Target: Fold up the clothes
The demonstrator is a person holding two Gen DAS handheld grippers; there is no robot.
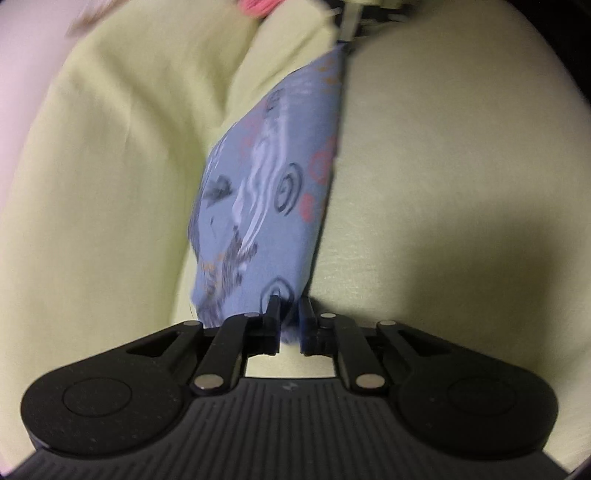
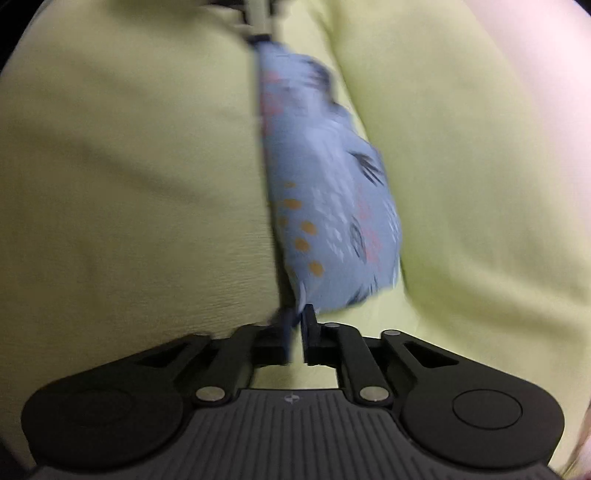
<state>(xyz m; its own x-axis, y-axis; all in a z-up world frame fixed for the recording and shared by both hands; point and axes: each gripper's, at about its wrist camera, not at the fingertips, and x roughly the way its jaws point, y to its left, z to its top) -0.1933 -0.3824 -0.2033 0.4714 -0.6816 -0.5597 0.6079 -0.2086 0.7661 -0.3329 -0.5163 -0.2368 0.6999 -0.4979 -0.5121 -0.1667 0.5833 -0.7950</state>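
Blue patterned cloth (image 1: pixel 266 192) stretches, pinched by left claw (image 1: pixel 290 314) and right claw (image 2: pixel 298 321).

The left gripper (image 1: pixel 290 314) has its jaws nearly together, pinching one end of a blue printed cloth (image 1: pixel 266 192) — swirls, red rings and pale streaks on it. The cloth runs taut up the frame to the right gripper (image 1: pixel 347 33), small at the top edge, which holds the far end. Below lies a pale green sheet (image 1: pixel 461 155), creased on the left. A blurred pink thing (image 1: pixel 255 7) shows at the top — too unclear to name.
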